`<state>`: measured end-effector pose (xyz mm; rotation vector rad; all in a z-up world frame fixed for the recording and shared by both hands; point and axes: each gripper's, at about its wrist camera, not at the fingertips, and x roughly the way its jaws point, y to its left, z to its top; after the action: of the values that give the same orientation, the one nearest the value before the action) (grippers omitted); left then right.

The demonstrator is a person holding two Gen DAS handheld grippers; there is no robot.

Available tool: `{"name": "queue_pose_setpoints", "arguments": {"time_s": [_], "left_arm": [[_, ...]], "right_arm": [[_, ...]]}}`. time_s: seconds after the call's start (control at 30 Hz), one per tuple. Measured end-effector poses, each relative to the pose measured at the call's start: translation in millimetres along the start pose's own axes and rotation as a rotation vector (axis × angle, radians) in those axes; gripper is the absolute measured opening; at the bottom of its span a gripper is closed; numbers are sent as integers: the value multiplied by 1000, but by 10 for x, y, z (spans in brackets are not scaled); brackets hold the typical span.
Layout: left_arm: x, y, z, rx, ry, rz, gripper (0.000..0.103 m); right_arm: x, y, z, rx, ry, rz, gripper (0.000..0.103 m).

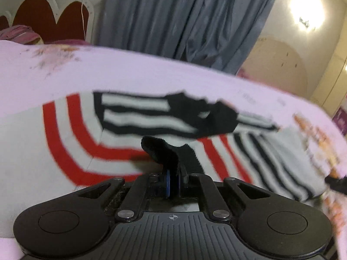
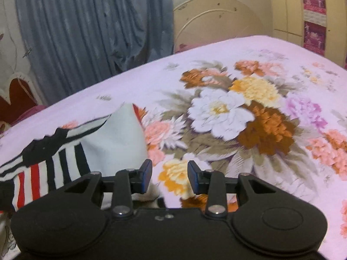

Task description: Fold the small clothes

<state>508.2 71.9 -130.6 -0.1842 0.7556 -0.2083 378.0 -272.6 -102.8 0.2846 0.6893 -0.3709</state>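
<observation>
A small white garment (image 1: 91,134) with red and black stripes and black trim lies on the bed. My left gripper (image 1: 173,184) is shut on a black edge of the garment (image 1: 169,151), which stands up between the blue pads. In the right wrist view the garment (image 2: 112,138) lies to the left, partly folded, with a white part showing. My right gripper (image 2: 169,176) is open and empty, just right of the garment, above the floral sheet.
The bed has a pink sheet (image 2: 249,49) with a large flower print (image 2: 238,112). A blue curtain (image 2: 91,34) hangs behind the bed. A red and white headboard (image 1: 52,17) is at the left. A cream cupboard (image 2: 288,10) stands at the right.
</observation>
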Motion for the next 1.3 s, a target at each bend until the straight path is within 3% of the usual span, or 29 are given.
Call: {"name": "queue_pose_setpoints", "arguments": {"time_s": [0.1,0.17,0.2,0.23,0.37,0.47,0.5,0.53,0.57,0.63,0.67,0.7,0.73,0.8,0.87,0.93,1.0,1.07,1.1,1.13,1.2,1.3], "left_arm": [[-2,-28,-22,7,-5,16,10],[-72,-9,-35,-2,-31,23,39],[-109,39,-45,-18,-48,14,61],[-117,84,-30,-40,-61,3,63],[4,187,39,-86,-32,-45,63],[156,156,46,-95,1,-50,60],[191,134,47,-86,8,-37,47],[211,116,50,-71,10,-20,24],[234,109,59,-60,15,-12,13],[236,114,64,-63,7,-28,6],[188,94,63,-47,-22,-28,5],[74,54,62,-17,-95,-26,5],[-24,33,66,5,-153,-22,5],[-47,47,70,27,-166,44,5],[130,157,9,-11,-84,71,5],[181,177,-47,-9,-72,65,5],[166,167,-47,-3,-69,55,5],[98,202,-16,-22,-70,71,18],[-6,206,-6,-28,-115,120,29],[-102,211,20,-23,-170,154,31],[-160,105,93,-5,-209,130,31],[97,-348,223,85,-152,22,31]], "right_arm": [[44,13,-56,4,28,25,35],[34,-25,-50,11,18,34,36],[35,-69,-20,25,7,45,36],[50,-116,28,42,-3,57,38],[262,-275,348,123,-20,167,40],[543,-233,537,88,-6,228,42],[665,-212,578,79,18,252,42],[774,-202,607,77,44,273,42],[884,-186,632,78,69,289,42],[1055,-157,647,88,107,311,42],[1125,-129,637,80,125,316,38],[1159,-86,628,56,136,321,15],[1108,-24,632,13,121,317,11],[922,82,631,-78,30,309,10],[1027,167,552,-151,60,225,7],[1103,161,528,-154,80,221,7],[1051,189,565,-184,84,211,16],[949,148,611,-182,35,203,24],[878,120,647,-166,4,216,24],[832,109,682,-161,-14,228,23],[816,187,750,-185,-24,269,19],[893,547,713,-291,24,358,19]]}}
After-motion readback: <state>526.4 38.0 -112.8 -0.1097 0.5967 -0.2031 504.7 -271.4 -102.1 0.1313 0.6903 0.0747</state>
